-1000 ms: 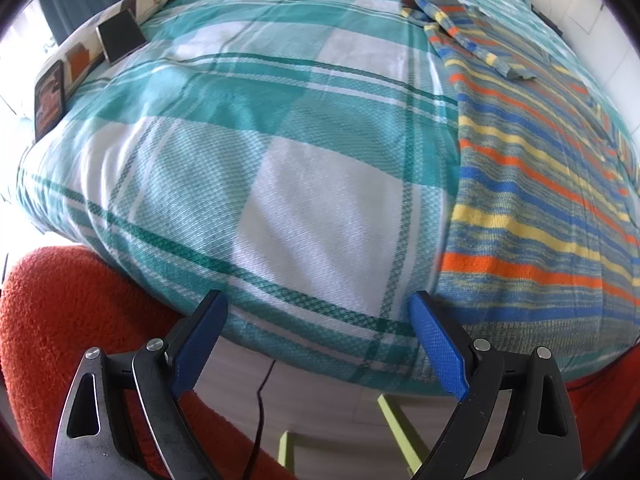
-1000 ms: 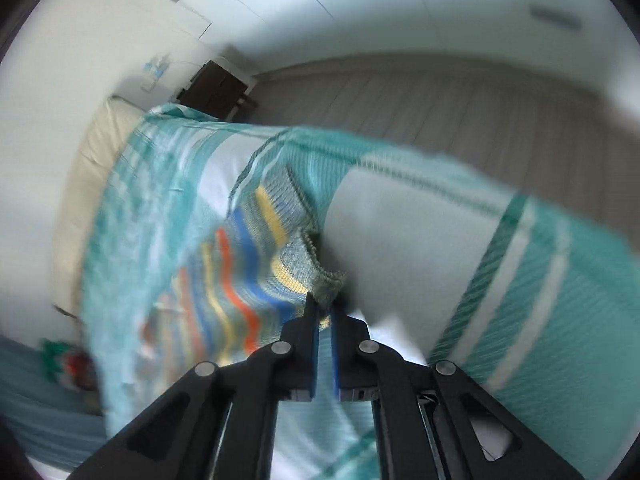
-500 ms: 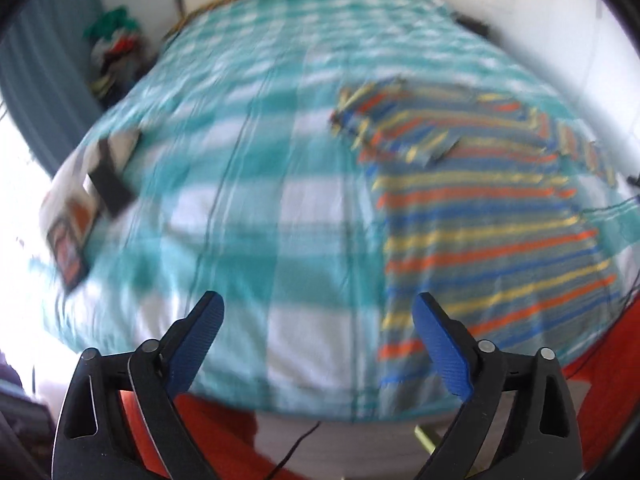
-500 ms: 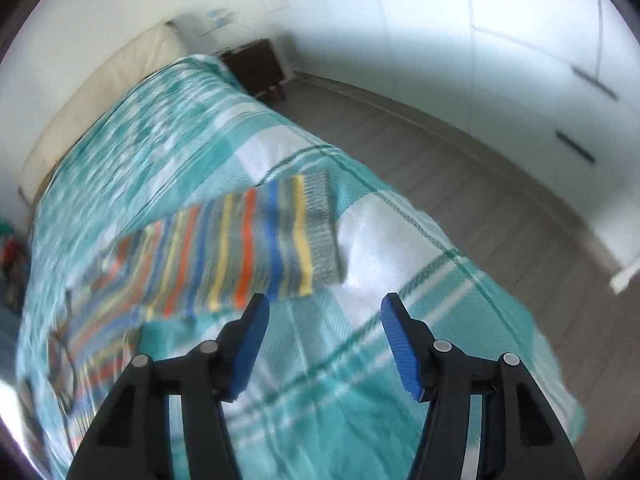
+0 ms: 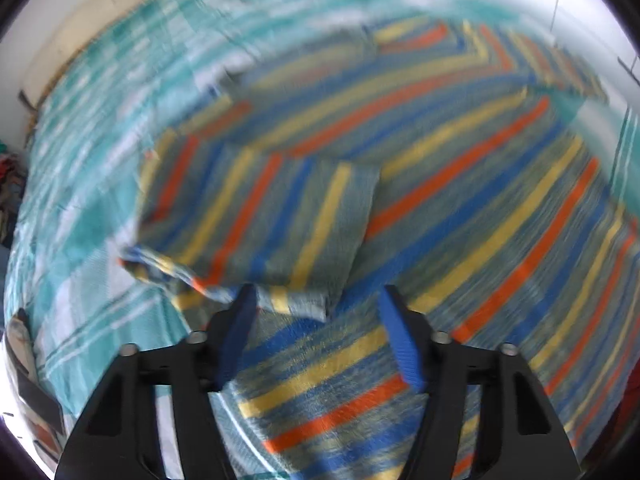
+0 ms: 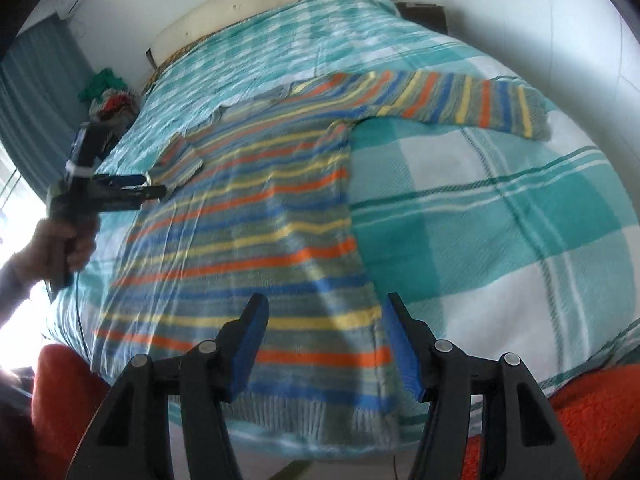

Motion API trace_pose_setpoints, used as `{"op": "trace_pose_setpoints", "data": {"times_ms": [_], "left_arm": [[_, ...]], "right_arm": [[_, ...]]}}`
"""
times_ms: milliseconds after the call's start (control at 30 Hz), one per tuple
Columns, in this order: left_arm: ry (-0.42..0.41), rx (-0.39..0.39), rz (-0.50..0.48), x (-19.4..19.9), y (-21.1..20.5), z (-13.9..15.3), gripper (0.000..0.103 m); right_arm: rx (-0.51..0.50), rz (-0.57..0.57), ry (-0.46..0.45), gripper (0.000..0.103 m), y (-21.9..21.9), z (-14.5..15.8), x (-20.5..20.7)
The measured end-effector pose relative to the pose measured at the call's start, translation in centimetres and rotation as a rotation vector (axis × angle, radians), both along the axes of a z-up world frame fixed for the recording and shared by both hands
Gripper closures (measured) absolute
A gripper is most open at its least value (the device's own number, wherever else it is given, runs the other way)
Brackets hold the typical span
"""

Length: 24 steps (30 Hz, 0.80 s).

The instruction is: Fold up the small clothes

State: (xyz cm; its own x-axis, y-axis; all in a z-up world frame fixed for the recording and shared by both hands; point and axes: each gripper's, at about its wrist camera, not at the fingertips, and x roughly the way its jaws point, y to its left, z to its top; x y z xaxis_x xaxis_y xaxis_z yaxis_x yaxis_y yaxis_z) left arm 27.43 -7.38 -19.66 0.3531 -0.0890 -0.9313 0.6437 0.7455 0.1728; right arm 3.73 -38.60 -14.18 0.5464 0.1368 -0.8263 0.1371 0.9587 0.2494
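Striped sweater (image 6: 256,216): right view shows outstretched sleeve (image 6: 472,100).

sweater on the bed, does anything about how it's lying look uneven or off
Yes: the striped sweater lies lopsided. One sleeve stretches straight out across the teal checked bedspread, while the other sleeve is already folded in over the body.

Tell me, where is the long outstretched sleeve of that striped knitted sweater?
In the right wrist view the outstretched sleeve of the striped knitted sweater lies flat toward the upper right, on the teal checked bedspread, reaching toward the bed's right edge near the white wall.
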Motion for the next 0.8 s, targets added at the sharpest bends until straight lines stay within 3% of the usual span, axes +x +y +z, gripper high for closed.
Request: {"op": "trace_pose_setpoints", "data": {"times_ms": [133,200,233,300,367,400,467,567,633,700,800], "left_arm": [[0.076,-0.008,-0.046,-1.4,2.1,0.8,0.05],[0.027,-0.001,-0.068,-2.3,2.0,2.6,0.045],[-0.008,-0.01,-0.071,-2.5,1.6,3.5,0.034],[-0.079,-0.044,-0.093,-2.6,0.0,4.8,0.022],[-0.119,-0.014,-0.146,-2.4,-2.0,4.0,0.019],[-0.116,0.044,-0.177,-2.2,-3.0,2.6,0.021],[-0.081,0.141,-0.192,-1.1,-3.5,0.0,0.036],[0.034,0.017,-0.063,1.3,-1.8,0.0,0.049],[0.091,-0.054,0.049,2.9,-0.3,0.7,0.099],[0.099,-0.134,0.161,4.3,1.9,2.5,0.1],[0.051,-0.388,0.427,6.6,8.6,7.5,0.1]], "right_arm": [[-0.025,0.006,-0.018,0.044,-0.1,0.3,-0.2],[-0.015,-0.007,-0.015,0.044,-0.7,0.1,-0.3],[-0.006,-0.016,-0.011,0.044,-1.0,-0.1,-0.2],[0.02,-0.031,-0.006,0.044,-1.4,-0.2,-0.2],[0.043,-0.048,0.001,0.044,-1.7,-0.4,-0.1],[0.048,-0.056,-0.001,0.044,-1.8,-0.3,-0.2],[0.047,-0.066,-0.013,0.044,-1.9,0.0,-0.5],[0.037,-0.066,-0.023,0.044,-1.7,0.3,-1.0],[0.027,-0.065,-0.02,0.044,-1.6,0.2,-1.0],[0.029,-0.068,-0.016,0.044,-1.6,0.1,-0.7],[0.037,-0.071,-0.023,0.044,-1.6,0.2,-0.7]]}}
